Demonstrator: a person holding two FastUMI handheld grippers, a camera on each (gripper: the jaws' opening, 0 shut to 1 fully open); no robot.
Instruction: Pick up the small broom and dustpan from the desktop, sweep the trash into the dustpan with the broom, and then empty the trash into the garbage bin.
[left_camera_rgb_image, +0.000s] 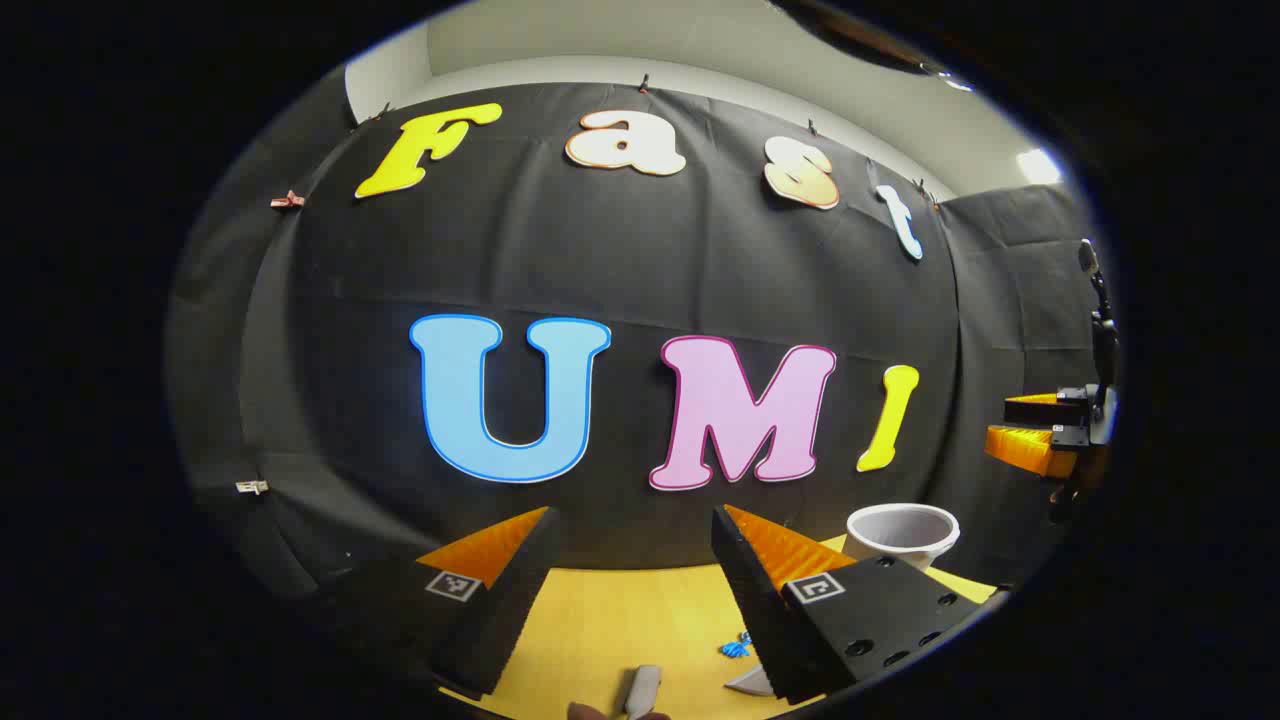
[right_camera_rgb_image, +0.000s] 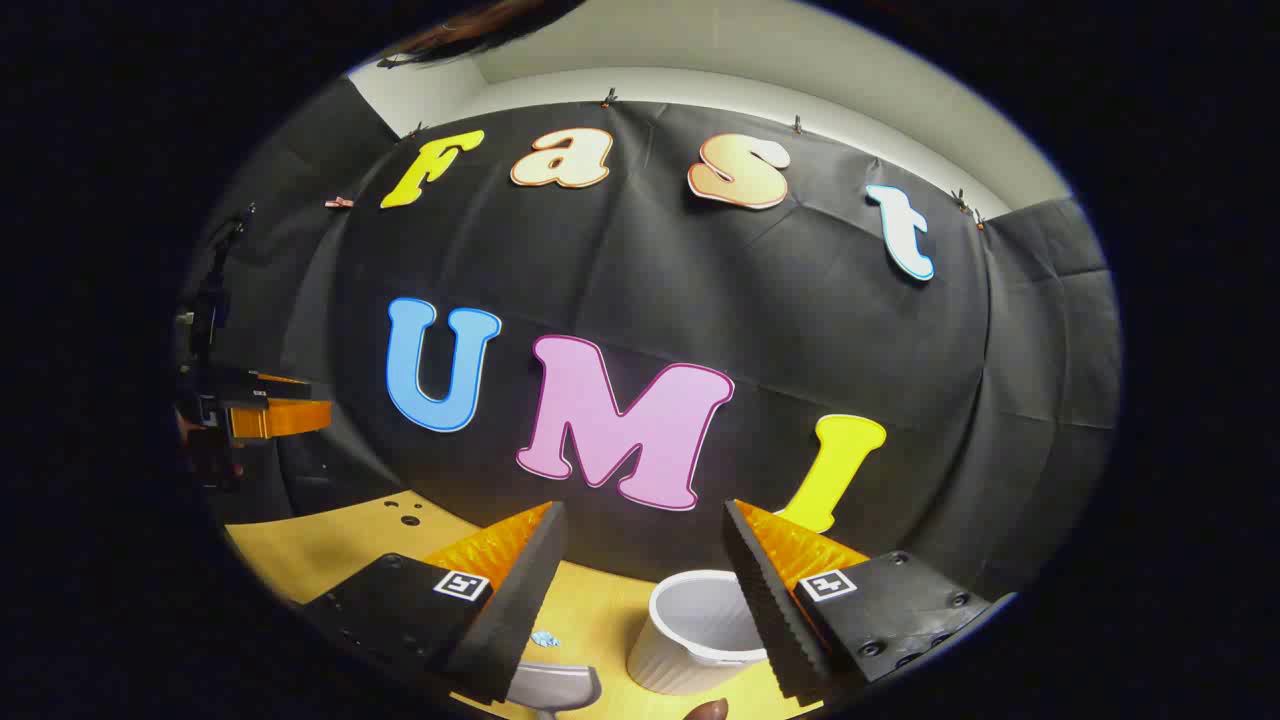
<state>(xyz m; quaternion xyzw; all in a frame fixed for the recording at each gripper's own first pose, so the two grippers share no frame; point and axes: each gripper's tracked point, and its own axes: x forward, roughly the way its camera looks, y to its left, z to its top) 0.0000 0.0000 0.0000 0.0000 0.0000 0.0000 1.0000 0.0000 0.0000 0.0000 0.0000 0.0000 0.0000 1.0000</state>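
While upright on desk, bin (right_camera_rgb_image: 697, 630)

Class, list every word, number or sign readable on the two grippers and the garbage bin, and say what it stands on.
Readable words or numbers: none.
Left gripper: square coded tags, patterns rather than text.
Right gripper: the same kind of tags.
Garbage bin: plain, no marking seen.
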